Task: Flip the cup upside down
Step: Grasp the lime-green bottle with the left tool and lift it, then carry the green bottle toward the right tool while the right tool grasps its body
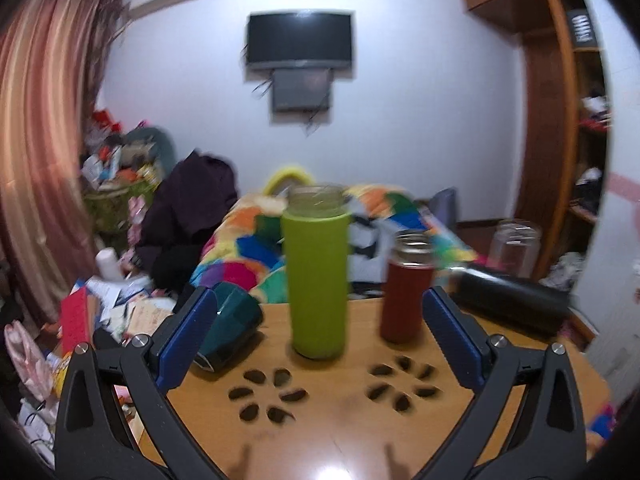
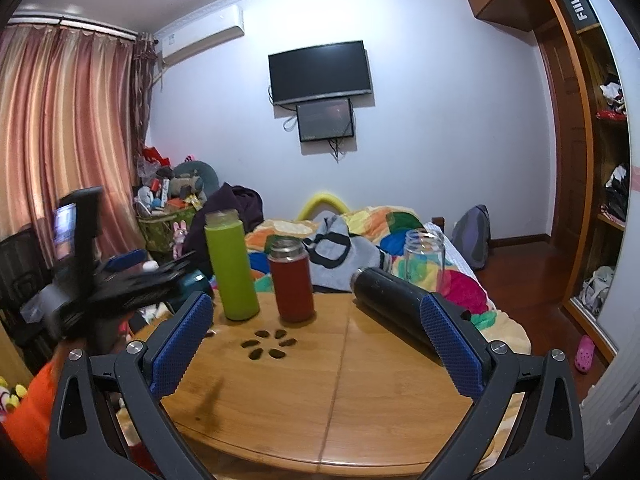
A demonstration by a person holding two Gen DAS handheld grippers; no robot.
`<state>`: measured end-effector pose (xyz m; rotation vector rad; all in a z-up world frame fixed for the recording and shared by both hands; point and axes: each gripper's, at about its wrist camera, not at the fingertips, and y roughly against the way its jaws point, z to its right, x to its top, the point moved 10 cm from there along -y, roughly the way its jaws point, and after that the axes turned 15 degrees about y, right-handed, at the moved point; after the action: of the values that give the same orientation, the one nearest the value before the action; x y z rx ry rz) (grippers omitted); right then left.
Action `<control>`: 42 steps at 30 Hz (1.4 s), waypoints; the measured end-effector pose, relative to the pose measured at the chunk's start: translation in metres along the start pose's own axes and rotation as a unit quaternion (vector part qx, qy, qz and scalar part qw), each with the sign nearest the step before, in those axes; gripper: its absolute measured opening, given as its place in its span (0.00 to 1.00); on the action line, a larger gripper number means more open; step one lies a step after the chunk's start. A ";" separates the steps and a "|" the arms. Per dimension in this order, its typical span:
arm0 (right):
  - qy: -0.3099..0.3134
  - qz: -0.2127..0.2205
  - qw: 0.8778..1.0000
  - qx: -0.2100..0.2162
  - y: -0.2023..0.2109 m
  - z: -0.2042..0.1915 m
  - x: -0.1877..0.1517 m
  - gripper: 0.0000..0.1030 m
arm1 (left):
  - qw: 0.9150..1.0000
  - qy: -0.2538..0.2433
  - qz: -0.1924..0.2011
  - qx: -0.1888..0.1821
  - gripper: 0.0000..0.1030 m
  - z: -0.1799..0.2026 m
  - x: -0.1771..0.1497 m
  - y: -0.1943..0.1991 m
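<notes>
A dark teal cup (image 1: 230, 326) lies on its side at the left edge of the round wooden table (image 1: 340, 420), just behind my left gripper's left finger. My left gripper (image 1: 320, 340) is open and empty, low over the table, with the green bottle (image 1: 318, 272) and red bottle (image 1: 408, 288) standing between its fingers farther back. My right gripper (image 2: 316, 340) is open and empty above the table (image 2: 320, 392). The right wrist view shows the left gripper as a blurred dark shape (image 2: 120, 284) at the left, hiding most of the teal cup (image 2: 194, 282).
A black bottle (image 2: 396, 308) lies on its side at the table's right. A clear glass jar (image 2: 424, 254) stands behind it. Flower-shaped cutouts (image 2: 268, 344) mark the tabletop. A bed with a colourful quilt (image 2: 360, 240) lies beyond; clutter fills the floor at left.
</notes>
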<state>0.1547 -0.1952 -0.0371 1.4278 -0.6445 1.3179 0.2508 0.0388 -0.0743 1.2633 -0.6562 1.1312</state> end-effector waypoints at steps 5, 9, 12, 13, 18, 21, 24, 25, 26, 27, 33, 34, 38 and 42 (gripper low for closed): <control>-0.007 -0.020 1.000 -0.004 -0.012 0.016 -0.016 1.00 | 0.997 0.034 -0.063 0.016 1.00 -0.012 0.004 -0.078; -0.020 -0.035 0.999 -0.008 -0.021 0.030 -0.027 1.00 | 0.997 0.044 -0.069 0.006 0.90 -0.012 0.006 -0.106; -0.034 -0.045 0.998 -0.004 -0.025 0.035 -0.032 1.00 | 0.995 0.043 -0.087 -0.016 0.68 -0.001 0.000 -0.114; -0.038 -0.048 0.998 -0.002 -0.025 0.036 -0.033 1.00 | 0.995 0.033 -0.091 -0.018 0.63 0.004 -0.004 -0.116; -0.038 -0.049 0.998 -0.003 -0.024 0.037 -0.035 1.00 | 0.995 0.021 -0.094 -0.014 0.62 0.012 -0.007 -0.112; -0.038 -0.051 0.998 -0.002 -0.025 0.037 -0.036 1.00 | 0.994 0.015 -0.108 -0.023 0.62 0.013 -0.009 -0.102; -0.041 -0.054 0.998 0.002 -0.027 0.036 -0.036 1.00 | 0.991 -0.001 -0.124 -0.039 0.62 0.019 -0.015 -0.085; -0.042 -0.054 0.998 0.003 -0.027 0.036 -0.036 1.00 | 0.991 -0.006 -0.129 -0.044 0.62 0.021 -0.017 -0.080; -0.042 -0.054 0.998 0.004 -0.028 0.035 -0.036 1.00 | 0.990 -0.012 -0.134 -0.052 0.62 0.023 -0.020 -0.072; -0.041 -0.055 0.998 0.005 -0.028 0.035 -0.037 1.00 | 0.988 -0.016 -0.138 -0.060 0.62 0.025 -0.023 -0.064; -0.036 -0.056 0.998 0.008 -0.026 0.029 -0.039 1.00 | 0.982 -0.049 -0.149 -0.107 0.62 0.046 -0.045 -0.012; -0.035 -0.058 0.998 0.008 -0.025 0.028 -0.041 1.00 | 0.981 -0.057 -0.149 -0.114 0.62 0.051 -0.048 -0.004; -0.025 -0.065 0.998 0.010 -0.020 0.023 -0.046 1.00 | 0.973 -0.080 -0.152 -0.154 0.62 0.072 -0.063 0.027; -0.017 -0.067 0.998 0.013 -0.012 0.019 -0.051 1.00 | 0.963 -0.088 -0.168 -0.190 0.62 0.090 -0.074 0.048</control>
<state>0.1595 -0.2213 -0.0858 1.4911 -0.5444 1.2035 0.1973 -0.0722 -0.0995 1.0966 -0.7187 0.5838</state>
